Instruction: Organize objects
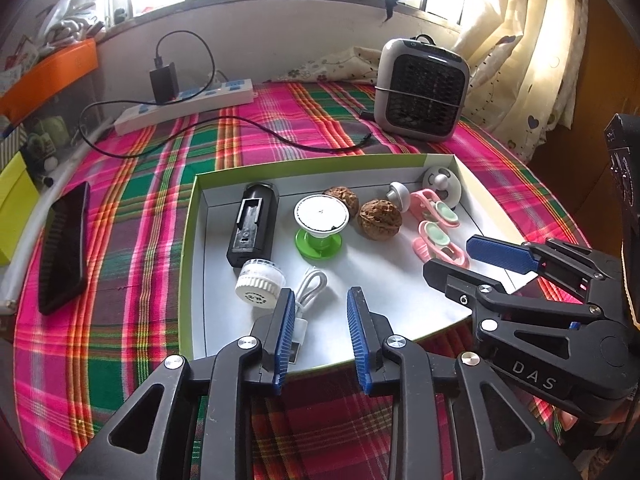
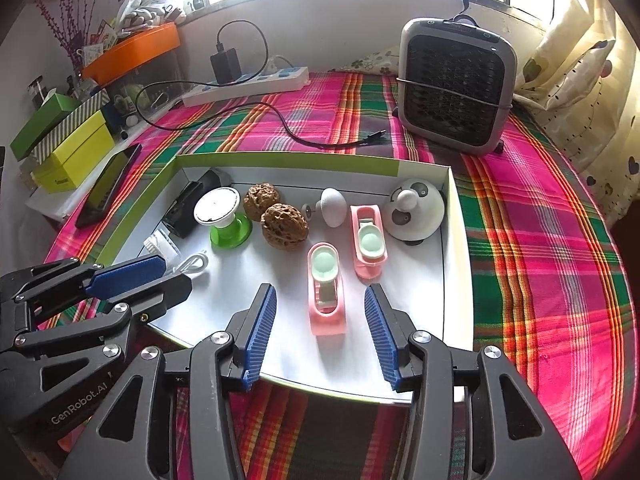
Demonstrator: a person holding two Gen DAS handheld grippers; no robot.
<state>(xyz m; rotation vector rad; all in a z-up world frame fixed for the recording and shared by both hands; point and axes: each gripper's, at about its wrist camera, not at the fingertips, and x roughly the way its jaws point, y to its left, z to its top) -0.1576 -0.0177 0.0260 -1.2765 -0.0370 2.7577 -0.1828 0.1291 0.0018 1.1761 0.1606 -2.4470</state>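
Both tongs hang parted and empty over the tray's [image 2: 280, 159] near edge: left tongs [image 1: 321, 330] beside the white cable [image 1: 311, 286], right tongs [image 2: 320, 330] straddling a pink clip [image 2: 326, 292], perhaps just released.

A tray [image 1: 192, 264] lies on a cloth [image 1: 132, 184]. In the tray, a charger [image 1: 252, 224] lies at the left. A cap [image 1: 260, 280] sits in front of it, touching it. A cable [image 1: 312, 286] lies just right of the cap. A stand [image 1: 320, 224] is right of the charger. Two walnuts [image 1: 378, 220] sit right of the stand, one behind the other. Two clips [image 2: 326, 292] lie side by side, right of the walnuts. A dome [image 2: 416, 210] sits in the far right corner. A phone [image 1: 64, 248] lies on the cloth, left of the tray. Behind the tray stand a power strip [image 1: 188, 104] at the left and a fan [image 1: 420, 90] at the right.
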